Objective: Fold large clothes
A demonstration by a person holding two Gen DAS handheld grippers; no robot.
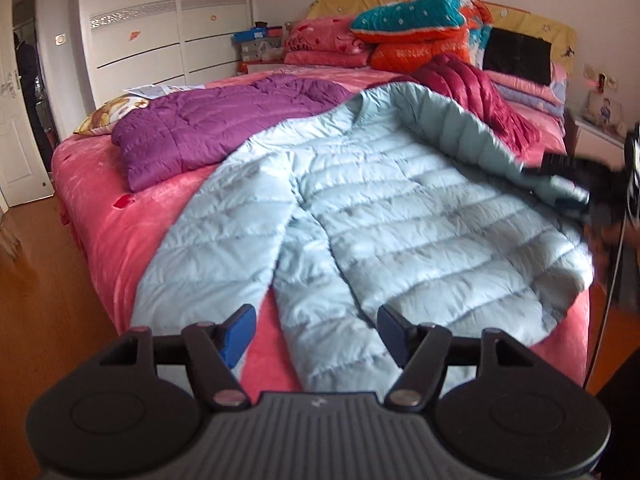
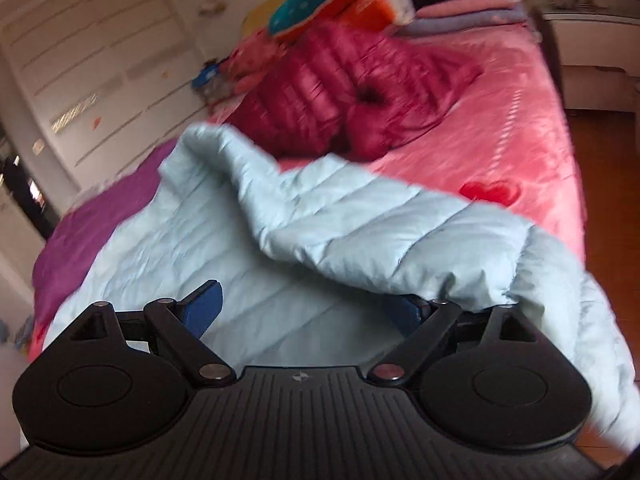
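A light blue puffer jacket (image 1: 360, 208) lies spread on the pink bed (image 1: 104, 232), one sleeve reaching the near edge. The left tongs (image 1: 316, 332) stand apart above that sleeve, gripping nothing. The right tongs (image 2: 304, 308) are also spread; a folded-over flap of the jacket drapes over one blue pad, though motion blur hides any contact. A purple jacket (image 1: 208, 128) touches the blue one's far side, a crimson jacket (image 2: 340, 100) lies just behind, and stacked quilts (image 1: 420, 28) crowd the headboard.

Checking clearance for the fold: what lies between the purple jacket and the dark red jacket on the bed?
The light blue jacket's collar end, shown in the left wrist view.
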